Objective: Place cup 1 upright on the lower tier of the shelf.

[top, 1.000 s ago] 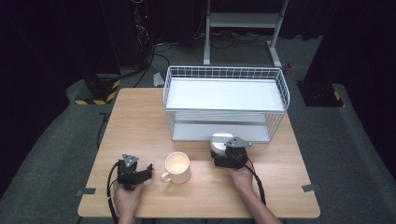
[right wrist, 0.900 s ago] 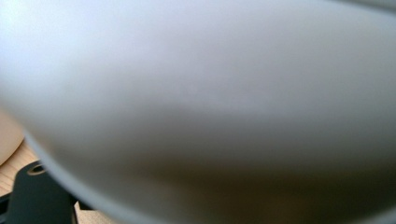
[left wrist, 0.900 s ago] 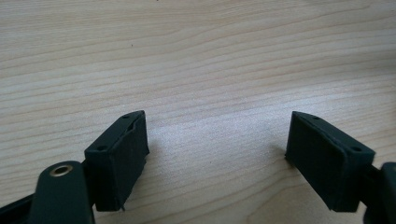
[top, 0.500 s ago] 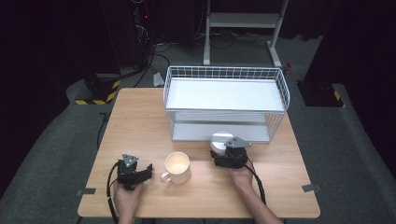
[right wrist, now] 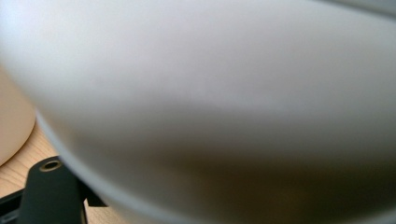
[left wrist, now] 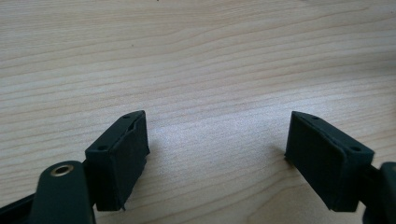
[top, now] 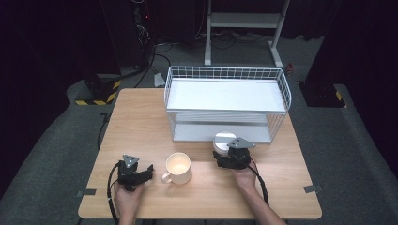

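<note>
A white bowl (top: 222, 140) sits on the wooden table (top: 141, 122) just in front of the wire rack. My right gripper (top: 224, 150) is at its near side. Its jaws have just been closing with the bowl between them, and they look shut on it. In the right gripper view the bowl's wall (right wrist: 210, 93) is very close and hides the pads. A cream mug (top: 178, 168) stands in the middle, handle to the left; its side (right wrist: 11, 126) also shows. My left gripper (top: 143, 174) rests low at the table's front left, open (left wrist: 217, 158), with bare wood between its fingers.
A white wire rack (top: 225, 93) with a flat white shelf takes up the back right of the table. Dark floor, cables and a metal stand lie beyond the far edge. The person's forearms come in over the front edge.
</note>
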